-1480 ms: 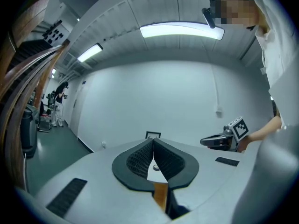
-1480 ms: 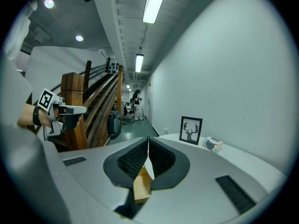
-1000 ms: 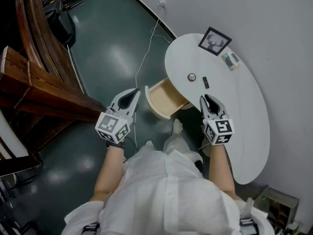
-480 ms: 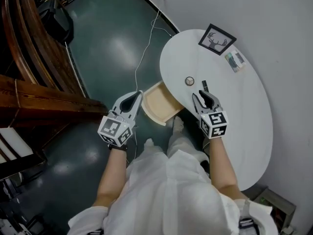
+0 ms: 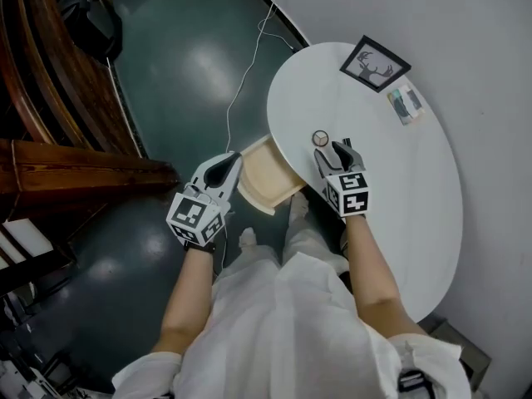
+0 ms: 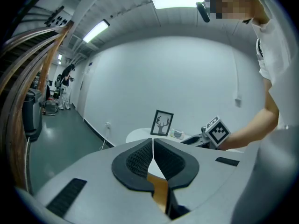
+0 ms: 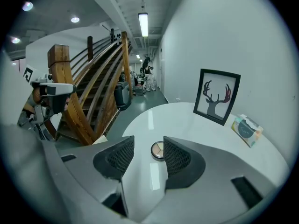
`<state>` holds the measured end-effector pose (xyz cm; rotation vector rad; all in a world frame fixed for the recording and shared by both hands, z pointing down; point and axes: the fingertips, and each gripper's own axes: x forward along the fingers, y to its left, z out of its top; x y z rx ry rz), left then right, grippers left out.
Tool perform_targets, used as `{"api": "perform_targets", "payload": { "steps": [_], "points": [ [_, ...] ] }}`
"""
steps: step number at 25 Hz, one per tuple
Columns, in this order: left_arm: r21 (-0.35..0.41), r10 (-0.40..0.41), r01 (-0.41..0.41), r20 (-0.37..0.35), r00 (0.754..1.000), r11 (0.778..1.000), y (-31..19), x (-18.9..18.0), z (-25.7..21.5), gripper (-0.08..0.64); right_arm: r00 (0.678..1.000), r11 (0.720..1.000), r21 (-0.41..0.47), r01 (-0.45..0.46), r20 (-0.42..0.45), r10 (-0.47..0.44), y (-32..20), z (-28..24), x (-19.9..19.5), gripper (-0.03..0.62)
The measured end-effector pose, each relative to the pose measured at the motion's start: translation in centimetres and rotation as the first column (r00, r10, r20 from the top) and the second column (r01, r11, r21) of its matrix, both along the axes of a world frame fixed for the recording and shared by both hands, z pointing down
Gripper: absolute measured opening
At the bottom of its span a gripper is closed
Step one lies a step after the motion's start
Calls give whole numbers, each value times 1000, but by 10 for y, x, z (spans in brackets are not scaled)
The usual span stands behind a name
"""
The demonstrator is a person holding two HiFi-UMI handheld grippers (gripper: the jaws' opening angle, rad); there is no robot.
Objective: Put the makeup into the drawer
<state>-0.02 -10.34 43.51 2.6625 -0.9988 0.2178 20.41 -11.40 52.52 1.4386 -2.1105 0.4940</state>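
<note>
- Since the earlier frame both hands have come in toward the surface (image 5: 399, 198), and the right tongs (image 5: 336, 151), which stood back over its near left edge, now reach up to the makeup compact (image 5: 321, 138).
- Left tongs (image 5: 224, 165) hang off the surface's left edge, just beside the drawer (image 5: 259, 175). In the left gripper view they (image 6: 153, 143) are pressed together with nothing between them.
- The drawer stands pulled out from under the left edge, its pale inside showing.
- The makeup compact, round with its lid off, lies on the surface near the left edge, just behind the drawer.
- Right tongs have just been spreading. In the right gripper view they (image 7: 148, 154) stand well apart, and the compact (image 7: 158, 150) lies at the mouth of the gap, close by the right-hand tip. No pad presses on it.
- A framed deer picture (image 5: 374, 63) stands at the far edge against the wall.
- A small printed packet (image 5: 406, 105) lies just right of the frame, near the wall.
</note>
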Motion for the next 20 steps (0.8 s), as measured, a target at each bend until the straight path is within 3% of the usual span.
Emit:
{"api": "perform_targets", "payload": {
  "steps": [20],
  "points": [
    [-49, -19, 20, 20, 1000, 999, 0, 2, 23, 18, 996, 984, -176, -18, -89, 3, -29, 64, 10, 206]
  ]
}}
